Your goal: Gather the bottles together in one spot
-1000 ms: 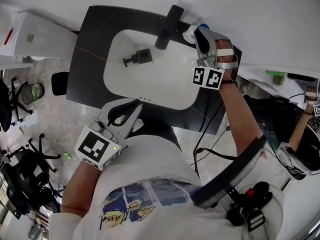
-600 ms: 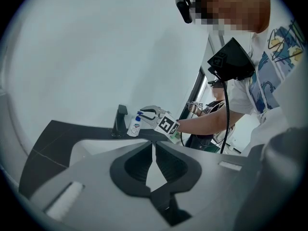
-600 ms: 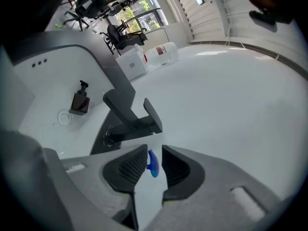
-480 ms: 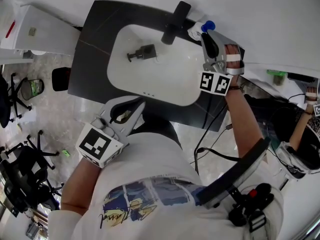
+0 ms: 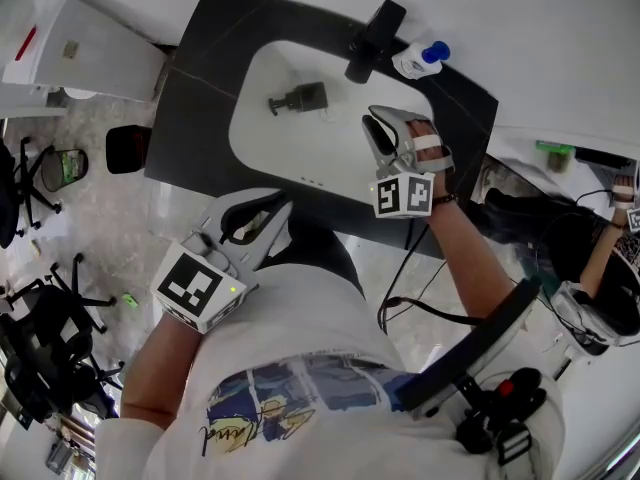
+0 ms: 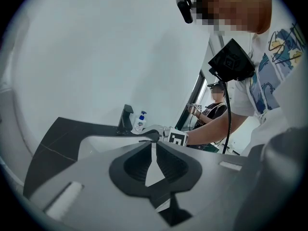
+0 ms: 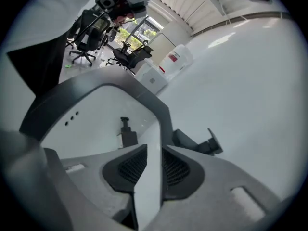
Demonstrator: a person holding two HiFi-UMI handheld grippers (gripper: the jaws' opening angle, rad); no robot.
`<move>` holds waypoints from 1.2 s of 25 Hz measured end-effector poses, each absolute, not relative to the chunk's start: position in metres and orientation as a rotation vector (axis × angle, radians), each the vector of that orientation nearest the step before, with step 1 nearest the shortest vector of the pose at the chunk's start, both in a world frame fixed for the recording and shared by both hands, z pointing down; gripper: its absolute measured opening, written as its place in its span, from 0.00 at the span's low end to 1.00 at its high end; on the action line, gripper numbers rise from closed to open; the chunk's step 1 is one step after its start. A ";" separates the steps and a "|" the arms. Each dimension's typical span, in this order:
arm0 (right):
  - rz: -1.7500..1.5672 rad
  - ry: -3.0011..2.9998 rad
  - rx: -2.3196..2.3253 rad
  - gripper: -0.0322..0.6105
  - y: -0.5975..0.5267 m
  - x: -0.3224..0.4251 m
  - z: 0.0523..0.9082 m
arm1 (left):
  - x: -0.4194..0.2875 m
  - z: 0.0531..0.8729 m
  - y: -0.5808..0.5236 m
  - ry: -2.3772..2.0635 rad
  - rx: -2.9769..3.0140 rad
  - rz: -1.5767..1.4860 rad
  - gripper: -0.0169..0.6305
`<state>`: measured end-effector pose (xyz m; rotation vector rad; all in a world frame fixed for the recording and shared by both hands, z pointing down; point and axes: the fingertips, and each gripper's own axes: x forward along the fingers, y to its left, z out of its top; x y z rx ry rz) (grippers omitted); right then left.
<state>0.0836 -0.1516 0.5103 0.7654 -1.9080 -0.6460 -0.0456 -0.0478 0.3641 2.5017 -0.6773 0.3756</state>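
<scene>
Now, dark pump bottle (image 5: 298, 99): seen inside white basin (image 5: 300, 158).
Blue-capped soap bottle (image 5: 415, 61): stood on dark counter (image 5: 200, 88), at 4 o'clock of faucet (image 5: 372, 36).
Right gripper (image 5: 378, 136): held over basin, pump bottle at its 10 o'clock; jaws parted, empty.
Left gripper (image 5: 262, 223): jaws closed together, empty.

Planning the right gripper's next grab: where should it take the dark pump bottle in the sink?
Across the body of the pump bottle, from above. It seems to lie on its side in the sink, with the pump pointing away from the right gripper, and its neck is thin.
</scene>
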 end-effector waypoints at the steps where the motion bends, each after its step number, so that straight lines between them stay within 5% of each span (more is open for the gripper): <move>1: -0.627 -1.933 0.716 0.21 -0.147 0.073 0.522 | -0.049 0.364 -0.047 -0.682 2.499 0.376 0.08; 18: -0.309 -1.834 0.194 0.57 -0.180 -0.008 0.682 | -0.113 0.382 -0.043 -0.855 2.409 0.393 0.09; 30: -0.284 -1.707 0.054 0.63 -0.207 -0.011 0.741 | -0.123 0.389 -0.046 -0.913 2.358 0.421 0.09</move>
